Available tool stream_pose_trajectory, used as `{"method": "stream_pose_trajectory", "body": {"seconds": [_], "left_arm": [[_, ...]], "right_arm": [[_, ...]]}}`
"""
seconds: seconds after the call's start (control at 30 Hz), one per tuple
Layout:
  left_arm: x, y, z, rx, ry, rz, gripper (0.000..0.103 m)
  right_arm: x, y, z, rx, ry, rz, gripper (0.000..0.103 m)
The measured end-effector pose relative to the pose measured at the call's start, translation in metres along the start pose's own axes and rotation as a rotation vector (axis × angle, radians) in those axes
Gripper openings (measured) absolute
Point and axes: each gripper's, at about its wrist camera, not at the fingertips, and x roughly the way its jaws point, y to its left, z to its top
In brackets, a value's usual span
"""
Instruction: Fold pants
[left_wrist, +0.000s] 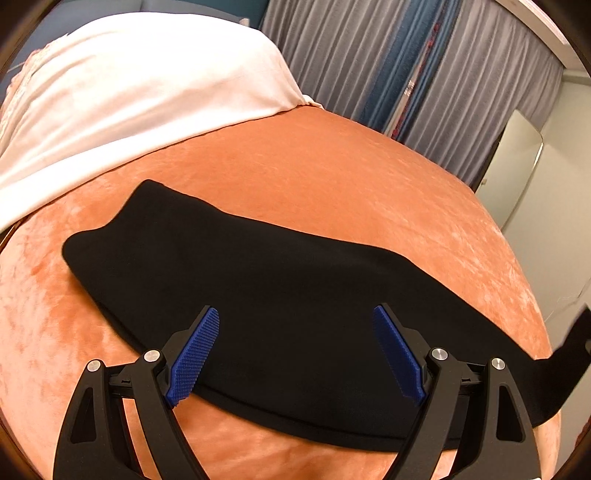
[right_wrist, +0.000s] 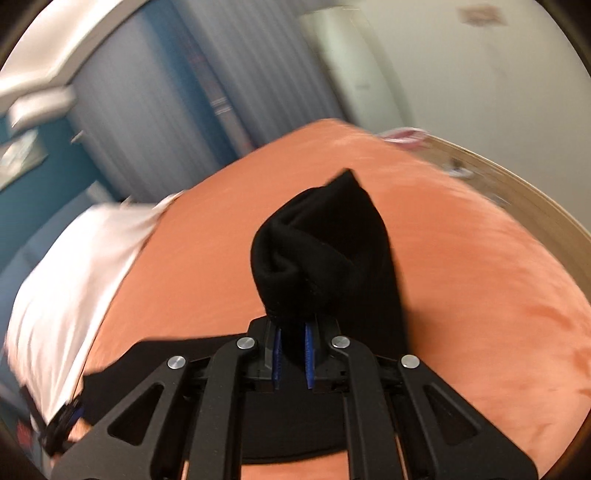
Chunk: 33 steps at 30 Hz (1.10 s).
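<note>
Left wrist view: your left gripper (left_wrist: 295, 350) hovers with its jaws spread wide apart and nothing between them, poised over the near edge of the black pants (left_wrist: 266, 295), which lie in a long flat band across the orange bedspread (left_wrist: 332, 177). The band runs from a rounded end toward the white blanket (left_wrist: 129, 92) at the far left of the bed to the bed's right edge, where the fabric rises out of frame. The grey curtains (left_wrist: 351, 55) hang beyond the far side of the bed. Right wrist view: your right gripper (right_wrist: 293, 354) has its blue pads (right_wrist: 309, 354) drawn close together, clamped on a bunched end of the pants (right_wrist: 321, 251), which stands up in a twisted peak ahead of the jaws; the rest of the garment trails down beneath the gripper onto the bedspread (right_wrist: 480, 277). This view is smeared by motion. The step in hand appears to be the lengthwise fold: one end is lifted and is likely meant to travel over the flat portion toward the other end. The next move calls for you to carry the held end across and lay it square on the resting end, while the left gripper either pins the near edge or stays clear; the bunching in the grip may need smoothing once the fabric is down.
</note>
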Motion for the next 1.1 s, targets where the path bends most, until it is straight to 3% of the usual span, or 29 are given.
{"method": "stream_pose_trajectory", "body": {"seconds": [0.13,0.33,0.47,0.73,0.87,0.93,1.0,1.1], "left_arm": [[-0.004,0.018,0.006,0.003,0.013,-0.004,0.083],[-0.015,0.048,0.015,0.044,-0.014,0.061,0.083],[-0.025,0.081,0.021,0.003,-0.034,0.080,0.083],[-0.029,0.124,0.025,-0.075,-0.015,0.099,0.083],[-0.028,0.122,0.024,-0.073,-0.009,0.078,0.083],[-0.024,0.114,0.023,-0.057,0.005,0.059,0.083],[-0.019,0.102,0.020,-0.023,0.019,0.053,0.083],[-0.010,0.076,0.014,0.062,0.032,0.060,0.083]], "right_arm": [[0.040,0.083,-0.022,-0.108,0.086,0.095,0.008],[0.106,0.154,-0.083,-0.243,0.252,0.120,0.008],[0.134,0.177,-0.128,-0.320,0.314,0.073,0.008],[0.149,0.198,-0.163,-0.479,0.312,-0.014,0.009],[0.140,0.211,-0.164,-0.542,0.288,0.004,0.009],[0.145,0.216,-0.173,-0.589,0.328,-0.005,0.010],[0.150,0.216,-0.181,-0.624,0.323,-0.025,0.011],[0.148,0.214,-0.179,-0.581,0.330,-0.009,0.016]]}}
